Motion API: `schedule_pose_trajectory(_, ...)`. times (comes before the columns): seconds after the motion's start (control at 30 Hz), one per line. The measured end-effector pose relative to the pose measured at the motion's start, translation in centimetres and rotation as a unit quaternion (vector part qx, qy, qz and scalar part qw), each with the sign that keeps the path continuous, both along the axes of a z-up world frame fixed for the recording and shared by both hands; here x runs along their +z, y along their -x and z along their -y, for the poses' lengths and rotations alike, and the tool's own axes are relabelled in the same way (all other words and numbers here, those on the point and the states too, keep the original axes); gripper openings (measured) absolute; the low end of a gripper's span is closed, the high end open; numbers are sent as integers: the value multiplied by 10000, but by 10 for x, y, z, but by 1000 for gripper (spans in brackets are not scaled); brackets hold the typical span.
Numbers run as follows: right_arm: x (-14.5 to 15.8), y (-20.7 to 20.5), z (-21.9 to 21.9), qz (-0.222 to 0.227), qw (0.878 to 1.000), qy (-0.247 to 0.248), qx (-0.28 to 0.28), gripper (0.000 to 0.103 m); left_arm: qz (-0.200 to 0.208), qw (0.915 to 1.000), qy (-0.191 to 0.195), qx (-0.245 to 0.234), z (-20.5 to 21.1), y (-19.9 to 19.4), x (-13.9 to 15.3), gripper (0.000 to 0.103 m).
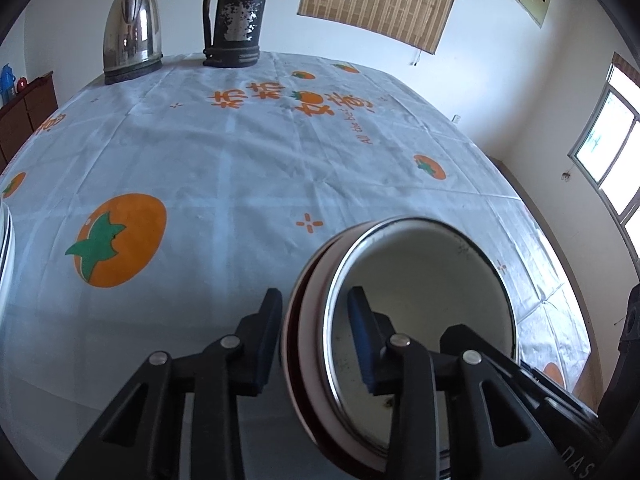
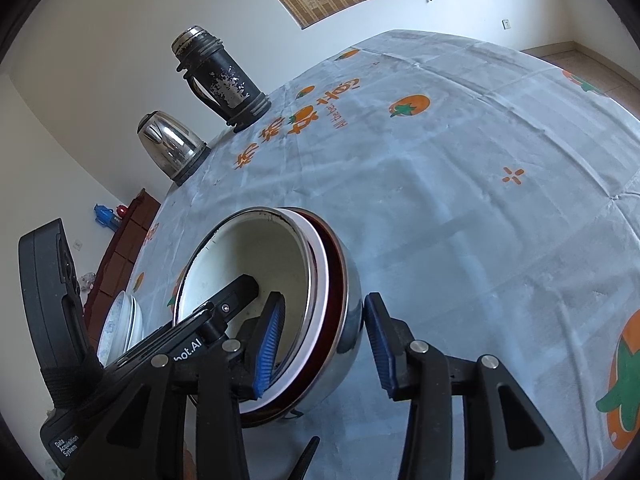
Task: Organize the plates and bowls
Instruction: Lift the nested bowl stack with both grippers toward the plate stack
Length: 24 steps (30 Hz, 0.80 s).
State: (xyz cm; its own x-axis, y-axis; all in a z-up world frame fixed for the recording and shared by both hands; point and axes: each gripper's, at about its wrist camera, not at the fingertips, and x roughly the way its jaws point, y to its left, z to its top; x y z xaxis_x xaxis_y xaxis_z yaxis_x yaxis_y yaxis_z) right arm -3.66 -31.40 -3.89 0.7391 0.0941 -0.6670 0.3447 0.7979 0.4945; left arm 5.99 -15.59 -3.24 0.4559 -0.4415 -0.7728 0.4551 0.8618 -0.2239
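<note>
Left wrist view: a plate rim (image 1: 5,240) is cut off at the far left edge. A steel kettle (image 1: 132,34) and a worn black flask (image 1: 236,16) are seen upright at the far side of the table (image 1: 224,168), on its persimmon-print cloth. The left claw (image 1: 316,340) is set astride the left wall of the nested bowls (image 1: 420,292): one finger outside, one inside the white enamel bowl. Whether the pads press on the wall cannot be told.

Right wrist view: stacked white plates (image 2: 124,324) are seen at lower left. The right claw (image 2: 324,344) is set astride the bowls' right wall, partly open; a narrow gap is seen between the outer pad and the steel wall.
</note>
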Motion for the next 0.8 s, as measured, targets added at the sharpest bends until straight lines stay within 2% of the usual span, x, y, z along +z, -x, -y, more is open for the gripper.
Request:
schedule_pose_trajectory(0.5,3,6,-6,-167,9998,74,-33,42,-244,9997,38,-77,-6,5,1,28)
schedule_pose_trajectory(0.8,10,10,-13,-202,9998,77,8,42,-180,9998,23,-83,-16,12,10,28)
